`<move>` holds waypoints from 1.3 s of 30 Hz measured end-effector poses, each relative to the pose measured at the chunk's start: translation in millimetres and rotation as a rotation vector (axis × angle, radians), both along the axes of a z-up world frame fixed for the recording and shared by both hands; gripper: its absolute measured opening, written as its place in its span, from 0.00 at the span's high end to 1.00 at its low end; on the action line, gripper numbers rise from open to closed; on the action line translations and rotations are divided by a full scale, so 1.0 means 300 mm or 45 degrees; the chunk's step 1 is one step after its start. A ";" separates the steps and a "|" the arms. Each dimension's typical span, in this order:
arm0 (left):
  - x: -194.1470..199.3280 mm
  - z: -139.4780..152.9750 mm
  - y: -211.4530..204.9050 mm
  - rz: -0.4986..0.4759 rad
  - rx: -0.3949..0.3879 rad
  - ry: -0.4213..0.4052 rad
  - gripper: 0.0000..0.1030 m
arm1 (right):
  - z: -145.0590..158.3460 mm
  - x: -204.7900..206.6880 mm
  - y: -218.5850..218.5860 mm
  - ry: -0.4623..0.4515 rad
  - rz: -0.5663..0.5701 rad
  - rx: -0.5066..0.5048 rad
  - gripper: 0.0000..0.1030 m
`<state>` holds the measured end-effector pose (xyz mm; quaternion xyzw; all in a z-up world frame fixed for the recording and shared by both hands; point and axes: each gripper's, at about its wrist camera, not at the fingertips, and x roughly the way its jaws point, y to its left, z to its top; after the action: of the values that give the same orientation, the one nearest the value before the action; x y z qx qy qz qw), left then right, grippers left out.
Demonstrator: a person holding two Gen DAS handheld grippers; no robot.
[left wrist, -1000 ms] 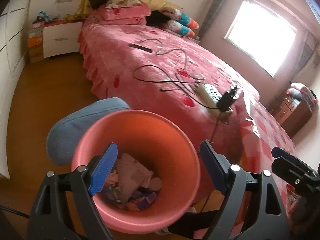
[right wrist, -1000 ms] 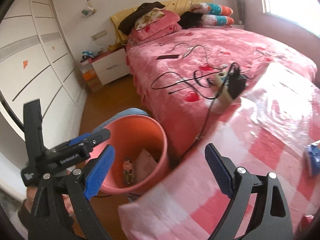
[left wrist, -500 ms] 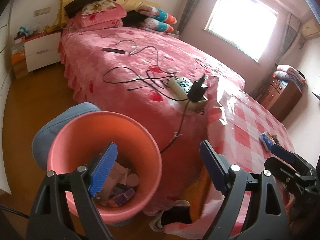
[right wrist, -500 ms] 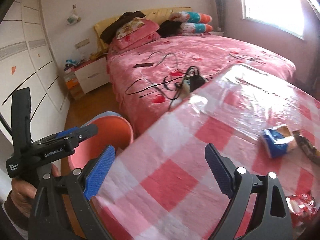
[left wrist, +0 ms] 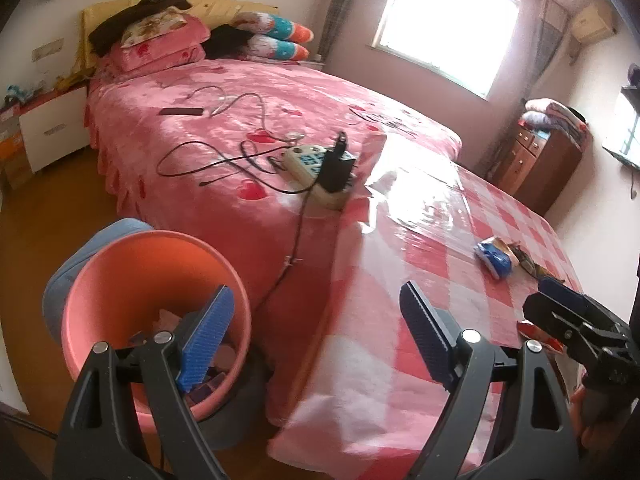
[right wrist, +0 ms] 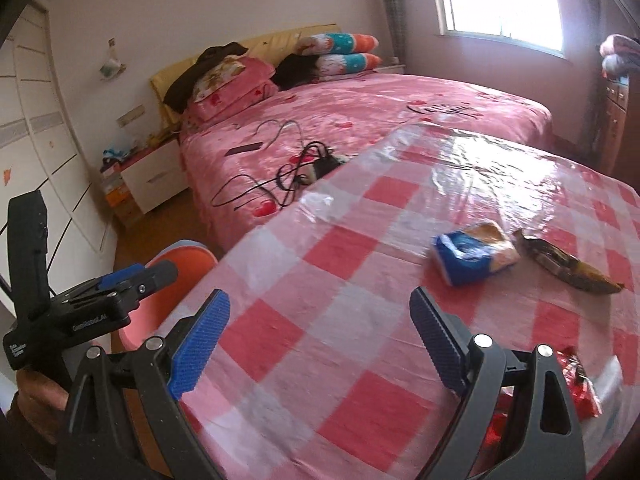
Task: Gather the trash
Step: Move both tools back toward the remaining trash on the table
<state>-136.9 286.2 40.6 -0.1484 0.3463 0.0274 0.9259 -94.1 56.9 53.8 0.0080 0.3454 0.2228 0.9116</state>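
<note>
- Lying on the checked tablecloth (right wrist: 360, 264), well apart from the pink bin (left wrist: 152, 304), are three pieces of trash: a blue snack packet (right wrist: 472, 256), a dark wrapper (right wrist: 568, 268) just beside it, and a red foil wrapper (right wrist: 580, 384) at the near right edge
- Both tongs stand wide and hold nothing: the right gripper (right wrist: 320, 344) hangs over bare cloth short of the blue snack packet, and the left gripper (left wrist: 316, 340) looks down between bin and table edge
- Handling, as a judgement: all three pieces look light, thin and crumpled, so they should give under the pads and weigh next to nothing; glossy film may slip, and a pinch on one loose corner could let a piece swing or fall
- Hold point, as a judgement: the blue snack packet is best taken across its puffed middle, where the folds give the pads something to bite; the dark wrapper lies flat and would need a raised edge
- A clear plastic sheet (right wrist: 480, 160) covers the cloth and shines under the window; it looks slick, and low pads might drag or catch it
- The dark wrapper sits so close to the blue snack packet that a wide closing could gather both
- On the bed (left wrist: 240, 128) behind, a power strip (left wrist: 316, 168) with trailing cables lies near the table's far corner, clear of the trash
- The bin already holds scraps and stands on the floor by the table's left side, partly behind the left gripper's finger
</note>
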 end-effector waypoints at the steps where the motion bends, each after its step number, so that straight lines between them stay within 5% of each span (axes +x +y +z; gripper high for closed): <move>1: 0.002 0.003 -0.015 -0.010 0.005 -0.001 0.17 | 0.001 0.000 -0.013 -0.002 -0.008 0.001 0.12; 39: 0.060 0.005 -0.533 -0.393 0.150 0.053 0.17 | -0.021 0.033 -0.569 0.018 -0.389 0.084 0.12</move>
<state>-118.9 126.2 42.1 -0.0382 0.3819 -0.0920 0.9188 -84.3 -113.7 47.4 0.0921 0.3391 0.0929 0.9316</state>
